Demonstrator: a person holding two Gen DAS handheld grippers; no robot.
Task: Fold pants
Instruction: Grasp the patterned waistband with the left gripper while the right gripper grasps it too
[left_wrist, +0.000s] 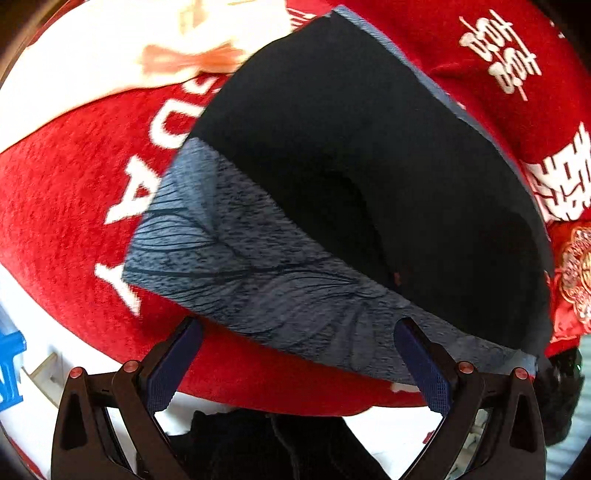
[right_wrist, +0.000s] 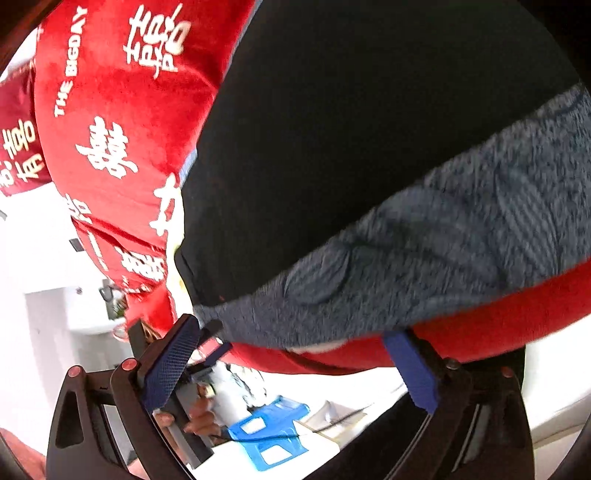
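Black pants (left_wrist: 354, 155) with a wide grey-blue knit waistband (left_wrist: 258, 273) lie flat on a red blanket (left_wrist: 66, 206) with white letters. My left gripper (left_wrist: 299, 332) is open, its blue pads just short of the waistband's near edge, holding nothing. In the right wrist view the same pants (right_wrist: 351, 140) and waistband (right_wrist: 424, 254) fill the middle. My right gripper (right_wrist: 291, 332) is open at the waistband's near edge, its pads empty.
The red blanket (right_wrist: 110, 122) covers the bed under the pants. A blue plastic stool (right_wrist: 273, 432) stands on the white floor below the bed edge. The other hand-held gripper (right_wrist: 192, 398) shows at lower left of the right wrist view.
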